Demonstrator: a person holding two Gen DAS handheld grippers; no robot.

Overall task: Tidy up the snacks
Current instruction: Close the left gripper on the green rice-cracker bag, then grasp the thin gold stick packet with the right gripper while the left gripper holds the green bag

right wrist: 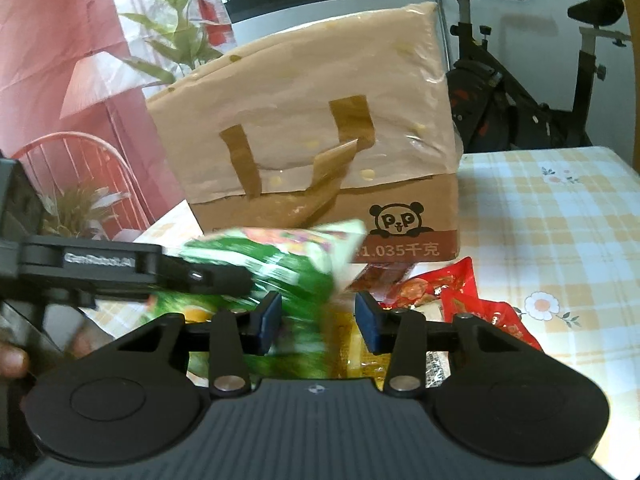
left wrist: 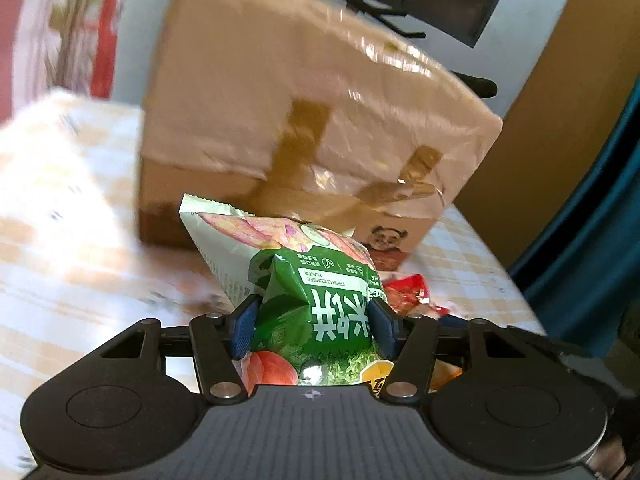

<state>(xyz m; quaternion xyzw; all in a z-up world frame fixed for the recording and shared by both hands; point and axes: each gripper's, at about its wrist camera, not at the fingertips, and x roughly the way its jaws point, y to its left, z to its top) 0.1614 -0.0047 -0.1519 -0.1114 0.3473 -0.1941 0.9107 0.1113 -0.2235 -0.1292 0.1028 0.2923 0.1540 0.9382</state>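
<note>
On the checked tablecloth (right wrist: 560, 208) in front of the taped-up cardboard box (right wrist: 304, 128) there's a loose pile of snacks, so honestly this looks like early days for the tidying. The left gripper (left wrist: 314, 320) is pinching the green cucumber-flavour chip bag (left wrist: 320, 304) between its blue pads, and the bag is puffed out and crumpled around them, lifted up in front of the box. From the right-hand camera that same green bag (right wrist: 280, 256) shows up blurry, sticking out of the other tool, so it's clearly on the move.

The right gripper (right wrist: 318, 318) is partly spread with nothing squeezed in it. It's just hanging over the pile, with a yellow packet (right wrist: 360, 348) below the gap and the red snack packets (right wrist: 472, 300) just off to its right, lying against each other on the cloth.

So my read: one bag in hand, nothing visibly sorted anywhere yet. The red ones, the yellow one and whatever's buried under there are all left to do. Can't tell where the stuff is meant to go, either. The box looks sealed shut.
</note>
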